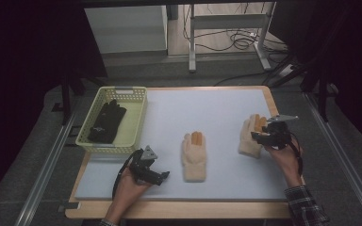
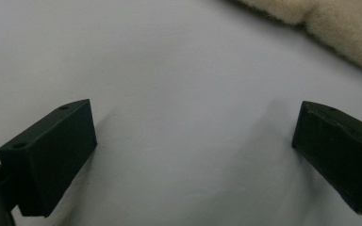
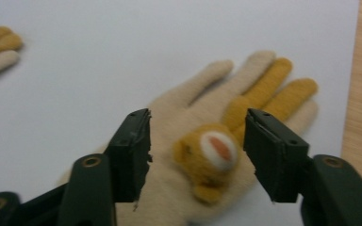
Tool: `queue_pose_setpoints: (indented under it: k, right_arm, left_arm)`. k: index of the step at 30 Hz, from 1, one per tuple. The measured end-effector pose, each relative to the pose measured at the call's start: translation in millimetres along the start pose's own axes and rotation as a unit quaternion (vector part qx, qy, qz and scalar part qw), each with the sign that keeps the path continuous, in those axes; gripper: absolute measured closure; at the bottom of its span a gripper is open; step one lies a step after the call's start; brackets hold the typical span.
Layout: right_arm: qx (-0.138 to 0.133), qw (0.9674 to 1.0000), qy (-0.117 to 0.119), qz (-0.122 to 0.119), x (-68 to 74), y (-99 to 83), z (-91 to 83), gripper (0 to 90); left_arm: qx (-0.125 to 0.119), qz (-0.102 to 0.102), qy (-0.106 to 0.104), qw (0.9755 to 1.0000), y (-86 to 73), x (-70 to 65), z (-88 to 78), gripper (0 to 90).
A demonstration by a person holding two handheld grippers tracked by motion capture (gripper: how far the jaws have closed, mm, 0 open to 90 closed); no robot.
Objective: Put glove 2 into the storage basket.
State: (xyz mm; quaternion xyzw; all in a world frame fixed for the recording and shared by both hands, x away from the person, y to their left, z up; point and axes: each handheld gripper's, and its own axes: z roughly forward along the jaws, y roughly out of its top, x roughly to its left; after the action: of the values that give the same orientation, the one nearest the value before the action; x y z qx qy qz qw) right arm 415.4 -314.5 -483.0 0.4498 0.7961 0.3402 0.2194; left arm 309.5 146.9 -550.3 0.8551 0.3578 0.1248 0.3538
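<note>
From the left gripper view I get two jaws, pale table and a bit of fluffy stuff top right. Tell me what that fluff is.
Observer: It is a cream glove with orange fingers, lying flat mid-table, just right of the left gripper.
Operator: Report the other hand.
Observer: The right gripper hangs over a second cream glove, near the table's right edge; its jaws stand apart either side of an orange bear-face patch, not pressing it.
Operator: Name anything else on the table.
Observer: A yellow-green basket sits at the far left, with a black glove inside.
</note>
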Motion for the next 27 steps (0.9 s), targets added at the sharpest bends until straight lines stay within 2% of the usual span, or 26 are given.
queue_pose_setpoints:
  k: [6, 10, 12, 13, 14, 16, 20, 24, 27]
  right_arm:
    - [0.014, 0.9999, 0.000, 0.004, -9.6, -10.2, 14.6, 31.1]
    - [0.023, 0.9997, -0.005, 0.003, -12.8, -16.0, 25.7, 31.3]
    - [0.024, 0.9997, -0.003, 0.005, -13.7, -18.7, 30.1, 35.9]
    - [0.020, 0.9998, 0.000, 0.009, -13.7, -19.4, 30.4, 40.7]
    - [0.017, 0.9997, 0.003, 0.018, -13.3, -19.8, 29.6, 49.2]
    - [0.022, 0.9995, 0.004, 0.021, -11.6, -18.8, 28.1, 55.0]
    - [0.024, 0.9996, -0.003, 0.012, -7.0, -16.1, 23.7, 57.8]
    - [0.005, 0.9997, 0.012, 0.022, -3.2, -12.1, 12.3, 57.9]
    - [-0.004, 0.9997, 0.019, 0.016, 3.0, -7.3, 3.1, 57.8]
  left_arm:
    - [0.000, 0.001, 0.000, 1.0000, 0.0, 0.1, -0.1, 0.7]
    - [0.000, 0.001, 0.000, 1.0000, 0.0, 0.1, 0.0, 0.7]
    - [0.000, 0.001, 0.000, 1.0000, 0.0, 0.1, -0.1, 0.7]
    - [0.000, 0.001, 0.000, 1.0000, 0.0, 0.1, -0.1, 0.7]
    - [0.000, 0.001, 0.000, 1.0000, 0.0, 0.1, -0.1, 0.7]
    - [0.000, 0.000, 0.000, 1.0000, 0.0, 0.0, 0.0, 0.7]
    - [0.000, 0.001, 0.001, 1.0000, 0.0, 0.1, -0.1, 0.7]
    - [0.000, 0.000, 0.000, 1.0000, 0.0, 0.1, 0.0, 0.7]
    - [0.000, 0.001, 0.001, 1.0000, 0.0, 0.1, -0.1, 0.7]
